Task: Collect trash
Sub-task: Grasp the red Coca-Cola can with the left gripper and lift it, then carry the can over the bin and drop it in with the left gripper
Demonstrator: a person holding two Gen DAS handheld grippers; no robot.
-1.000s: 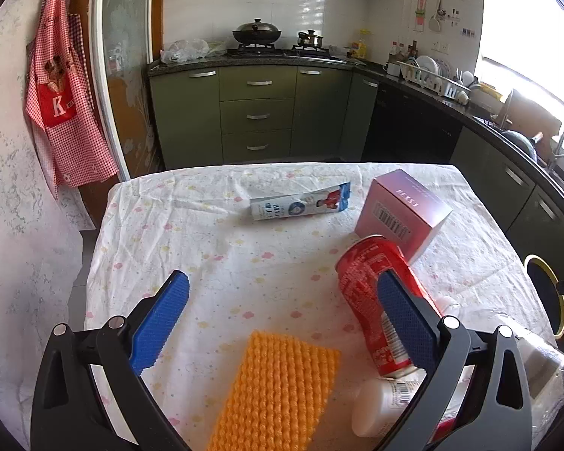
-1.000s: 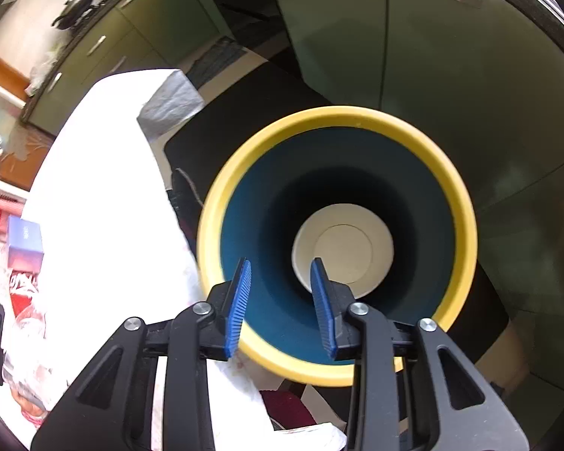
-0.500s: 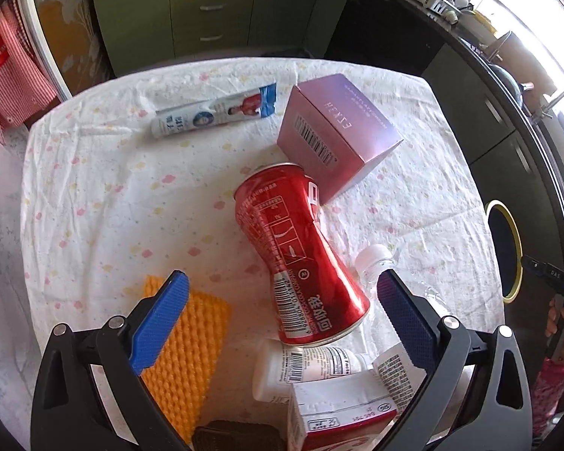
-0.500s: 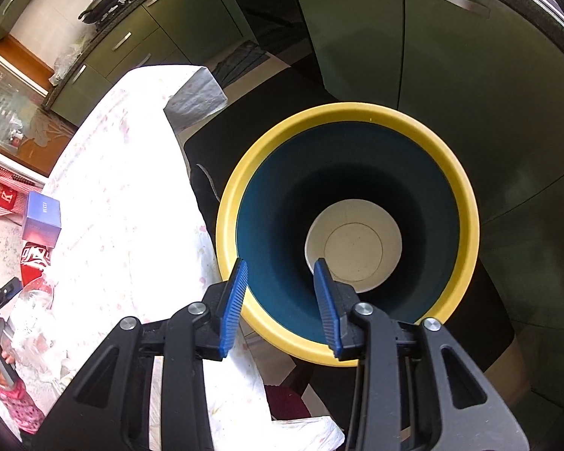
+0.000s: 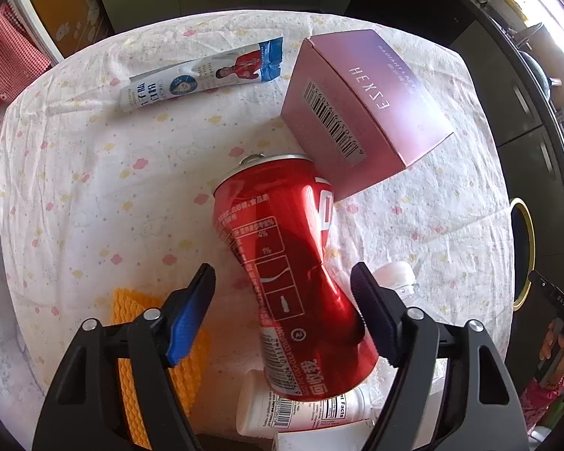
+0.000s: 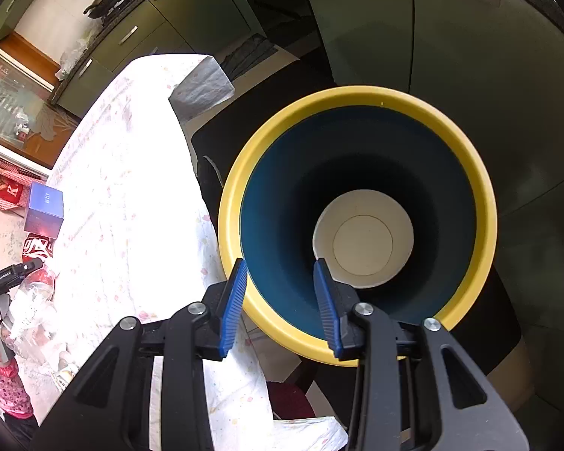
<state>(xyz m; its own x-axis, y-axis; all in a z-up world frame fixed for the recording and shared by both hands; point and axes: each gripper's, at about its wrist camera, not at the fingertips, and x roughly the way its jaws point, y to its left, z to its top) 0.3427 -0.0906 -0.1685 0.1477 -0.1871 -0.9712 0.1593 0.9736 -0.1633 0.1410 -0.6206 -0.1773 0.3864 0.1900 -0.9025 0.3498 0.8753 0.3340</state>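
While the left gripper (image 5: 284, 302) hangs over the tabletop (image 5: 94, 195), its blue fingers (image 5: 191, 312) are spread wide and straddle the pinched waist of a crushed red soda can (image 5: 285, 259), apparently not yet touching it. That can is the landmark. It lies on its side, its long axis running away from the fingers, pull-tab end farthest, base nearest. Beyond its top sits a pink carton (image 5: 361, 109), touching it; farther off lies a blue-and-white sachet (image 5: 203, 75). Beside its near left lies an orange sponge (image 5: 158, 360). Under its base a white labelled bottle (image 5: 304, 409) is cut off by the frame, and a clear plastic bottle (image 5: 398, 282) hides behind the right-hand finger. The left gripper is much nearer the can. The right gripper (image 6: 280, 300), fingers parted and empty, hovers over the yellow-rimmed bin (image 6: 481, 184) well beyond the tabletop's edge; a pale disc lies in the bin's bottom.
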